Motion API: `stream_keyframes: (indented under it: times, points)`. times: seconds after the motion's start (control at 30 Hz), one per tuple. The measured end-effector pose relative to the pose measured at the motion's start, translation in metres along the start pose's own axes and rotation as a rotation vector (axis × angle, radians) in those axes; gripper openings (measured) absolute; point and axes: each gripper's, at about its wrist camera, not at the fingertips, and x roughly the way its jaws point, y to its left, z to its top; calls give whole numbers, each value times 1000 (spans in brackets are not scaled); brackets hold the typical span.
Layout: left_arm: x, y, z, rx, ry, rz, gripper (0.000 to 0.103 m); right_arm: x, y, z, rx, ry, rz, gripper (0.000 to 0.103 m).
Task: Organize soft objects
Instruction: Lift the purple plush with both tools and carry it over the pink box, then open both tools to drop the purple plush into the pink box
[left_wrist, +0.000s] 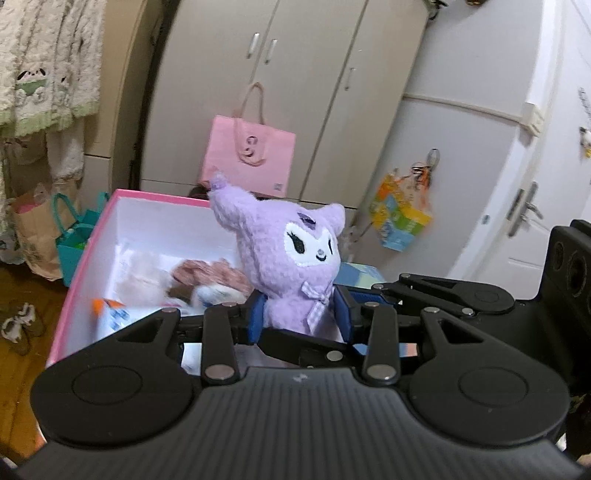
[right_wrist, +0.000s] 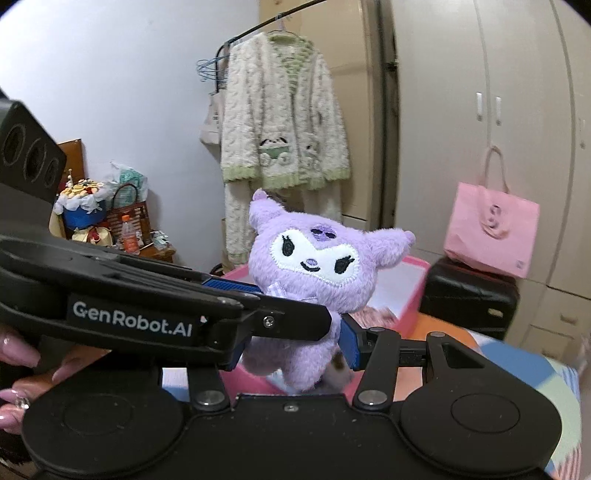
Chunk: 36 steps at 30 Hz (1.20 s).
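Purple plush doll (left_wrist: 291, 258) sits upright above the pink box (left_wrist: 110, 229), clamped at its body by both grippers: left gripper (left_wrist: 301, 314) and right gripper (right_wrist: 295, 343) cross beneath it, each angled slightly downward, pads pressing its sides.

This is a bedroom in a home. Straight ahead of the claw stands a tall beige wardrobe (left_wrist: 280, 74) with metal handles, and a pink paper gift bag (left_wrist: 248, 155) sits before it on a black suitcase (right_wrist: 467, 295). Off to the left a fluffy cream cardigan (right_wrist: 284, 122) with green trim hangs on a hanger from a rail. Further left, a crowded side table (right_wrist: 155, 253) holds a flower bouquet (right_wrist: 83, 203), a woven basket and a drinks bottle (right_wrist: 129, 232). To the right is a white door (left_wrist: 524, 192) with a lever handle. The floor (left_wrist: 22, 373) below left is wood parquet.
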Motion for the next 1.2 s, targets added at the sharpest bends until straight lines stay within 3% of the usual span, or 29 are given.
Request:
stream_keyframes:
  times: [0.27,0.47,0.67,0.8,0.97,1.1,1.2]
  points:
    - [37,53,31,-62,22,57,38,66,-14,25,10,19,74,57]
    - [67,88,42,-120,44,99,38,119,-33,42,71,126,137,57]
    - [95,118,42,-194,134,80,37,152,-42,41,91,239,135,57]
    - [108,124,38,-213,203,72,36,165,-40,38,55,323,124,57]
    - [109,125,40,-231,213,73,40,169,-39,42,26,343,116,59]
    - [106,117,39,-150,232,104,40,162,-36,39,-17,365,107,63]
    - [101,116,37,-150,237,128,41,157,-29,34,-75,370,77,64]
